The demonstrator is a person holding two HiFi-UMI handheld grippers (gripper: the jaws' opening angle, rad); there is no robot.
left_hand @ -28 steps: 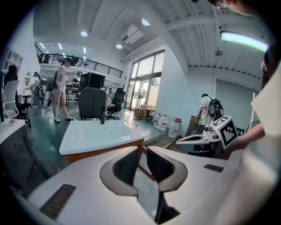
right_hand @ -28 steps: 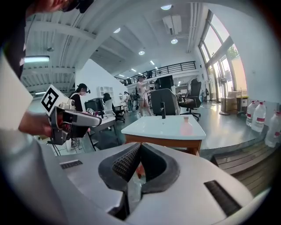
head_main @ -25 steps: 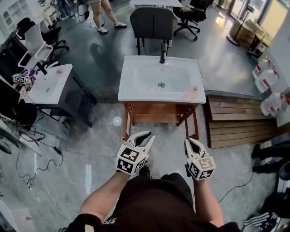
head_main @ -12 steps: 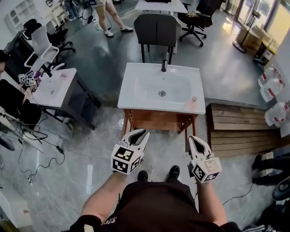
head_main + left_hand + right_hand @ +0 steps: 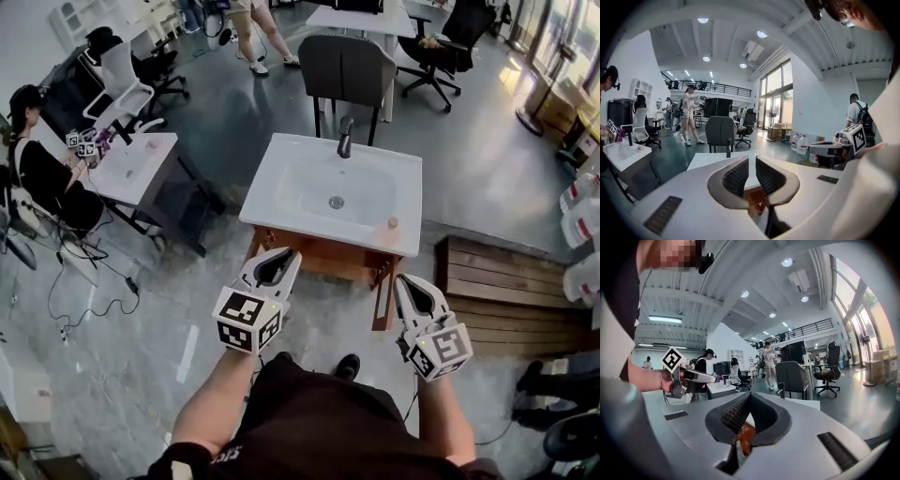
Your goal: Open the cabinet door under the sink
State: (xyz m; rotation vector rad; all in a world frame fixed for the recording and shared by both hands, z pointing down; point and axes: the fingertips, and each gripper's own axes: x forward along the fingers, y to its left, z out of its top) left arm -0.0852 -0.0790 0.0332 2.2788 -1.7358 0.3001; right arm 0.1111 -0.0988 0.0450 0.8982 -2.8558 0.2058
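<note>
Cabinet (image 5: pixel 323 261) of brown wood sits beneath the white sink (image 5: pixel 333 192). In front of the sink, the empty left tool (image 5: pixel 281 259) has just been narrowing to a slit. The right tool (image 5: pixel 411 281) is closed, empty.

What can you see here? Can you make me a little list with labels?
Place: big room with desks and office chairs
Sink: white sink with a dark faucet, on a wooden cabinet
On the sink: small pinkish thing near its right corner
Left tool: in the air before the cabinet, jaws a little apart and just been closing, nothing between them
Right tool: in the air, jaws shut, empty
Touching: neither tool touches the cabinet
</note>
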